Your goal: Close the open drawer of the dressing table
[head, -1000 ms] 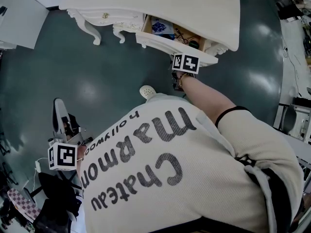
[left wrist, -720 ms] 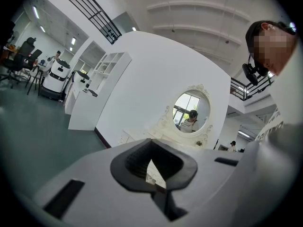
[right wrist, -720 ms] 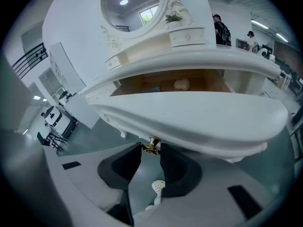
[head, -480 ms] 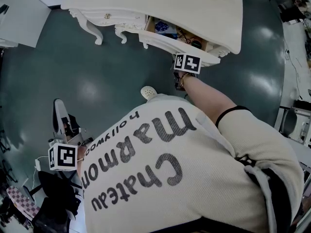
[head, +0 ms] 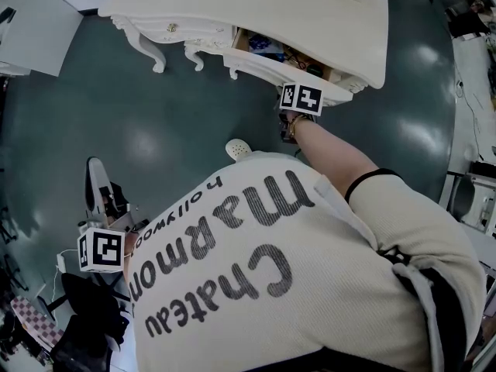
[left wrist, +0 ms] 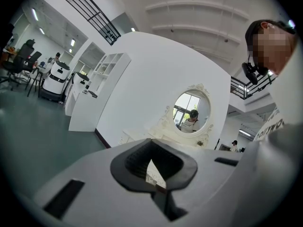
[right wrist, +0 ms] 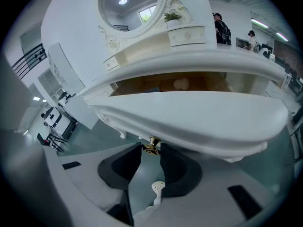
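The white dressing table (head: pixel 256 6) stands at the top of the head view, and its right drawer (head: pixel 267 70) is pulled out, with several small things inside. In the right gripper view the curved drawer front (right wrist: pixel 189 117) fills the middle. Its small brass knob (right wrist: pixel 151 145) sits between the pads of my right gripper (right wrist: pixel 151 148), which is shut on it. That gripper's marker cube (head: pixel 301 98) lies against the drawer front. My left gripper (head: pixel 91 167) hangs low at the left, away from the table, shut and holding nothing (left wrist: pixel 151 148).
The table's carved legs (head: pixel 147 49) stand on dark green floor. A white shoe (head: pixel 236 147) is just below the drawer. Black gear (head: pixel 93 324) sits at the bottom left, a white panel (head: pixel 31 22) at the top left, and racks (head: pixel 473 184) on the right.
The drawer's open gap looks slightly narrower and the right gripper has edged toward the table with it. The left gripper has not moved.
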Demonstrator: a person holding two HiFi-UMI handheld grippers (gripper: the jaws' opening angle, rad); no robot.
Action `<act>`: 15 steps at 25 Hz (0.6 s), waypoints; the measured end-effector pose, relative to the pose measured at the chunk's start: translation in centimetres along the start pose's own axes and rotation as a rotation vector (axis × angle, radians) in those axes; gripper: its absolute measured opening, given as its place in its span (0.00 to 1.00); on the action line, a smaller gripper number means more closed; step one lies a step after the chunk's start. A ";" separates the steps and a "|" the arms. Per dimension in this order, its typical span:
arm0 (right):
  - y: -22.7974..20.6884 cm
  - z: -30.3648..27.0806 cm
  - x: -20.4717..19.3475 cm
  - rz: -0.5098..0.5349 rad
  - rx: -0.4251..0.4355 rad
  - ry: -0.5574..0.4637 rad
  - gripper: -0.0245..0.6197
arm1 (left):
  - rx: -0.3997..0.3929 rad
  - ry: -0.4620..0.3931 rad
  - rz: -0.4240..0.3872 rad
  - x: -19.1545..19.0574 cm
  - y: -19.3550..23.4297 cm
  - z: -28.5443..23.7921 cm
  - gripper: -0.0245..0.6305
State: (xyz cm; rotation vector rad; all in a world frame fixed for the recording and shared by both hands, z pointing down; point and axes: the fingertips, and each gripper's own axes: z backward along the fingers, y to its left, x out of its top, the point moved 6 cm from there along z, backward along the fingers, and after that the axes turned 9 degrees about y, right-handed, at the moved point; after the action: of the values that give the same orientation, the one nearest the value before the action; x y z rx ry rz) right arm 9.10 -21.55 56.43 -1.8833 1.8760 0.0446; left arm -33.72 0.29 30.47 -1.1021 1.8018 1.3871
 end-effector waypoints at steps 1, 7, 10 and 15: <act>-0.1 0.0 0.1 0.000 0.000 -0.001 0.26 | 0.003 -0.003 0.011 0.0 -0.1 0.0 0.05; -0.2 0.2 0.5 0.005 0.000 -0.006 0.26 | 0.005 -0.005 0.012 0.1 -0.2 0.1 0.05; -0.2 0.1 0.8 0.007 -0.001 -0.007 0.26 | 0.007 -0.003 0.000 0.2 -0.1 -0.2 0.05; -0.4 -0.2 1.3 0.013 -0.003 -0.011 0.26 | 0.013 -0.005 0.005 0.1 -0.1 -0.6 0.05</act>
State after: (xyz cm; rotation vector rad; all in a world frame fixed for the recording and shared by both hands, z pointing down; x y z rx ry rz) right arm 9.44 -22.82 56.30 -1.8692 1.8811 0.0617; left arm -33.64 -0.32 30.46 -1.0872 1.8082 1.3778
